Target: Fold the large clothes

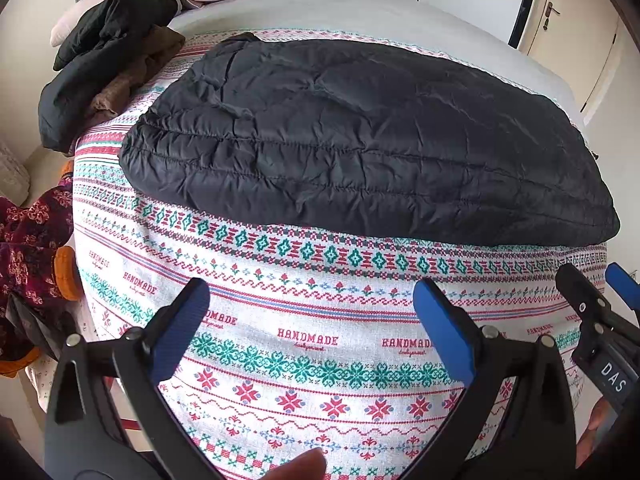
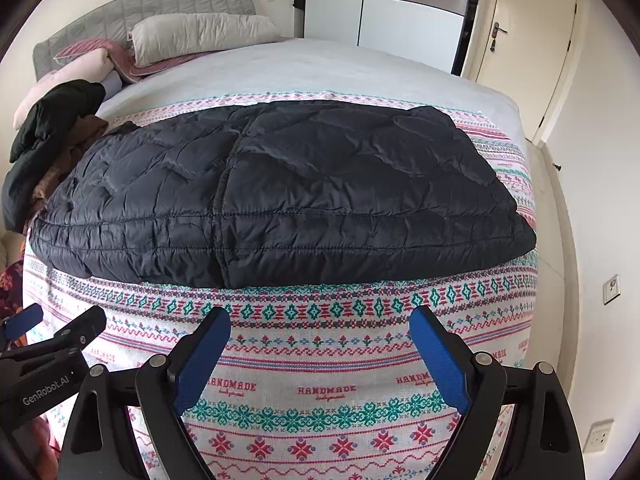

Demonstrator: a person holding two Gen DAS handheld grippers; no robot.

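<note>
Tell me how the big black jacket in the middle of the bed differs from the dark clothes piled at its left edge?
The black quilted jacket lies flat and smoothed on the patterned cloth; the pile of clothes is crumpled and heaped. The jacket is one black piece; the pile mixes black and brown garments. Both rest on the bed, untouched by either gripper.

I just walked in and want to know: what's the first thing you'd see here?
The big black puffy jacket lying flat across the middle of the bed, on a cloth with red and green patterns. Two open grippers, left and right, hover over the cloth just in front of it, holding nothing. A pile of dark clothes sits at the bed's left edge.
</note>
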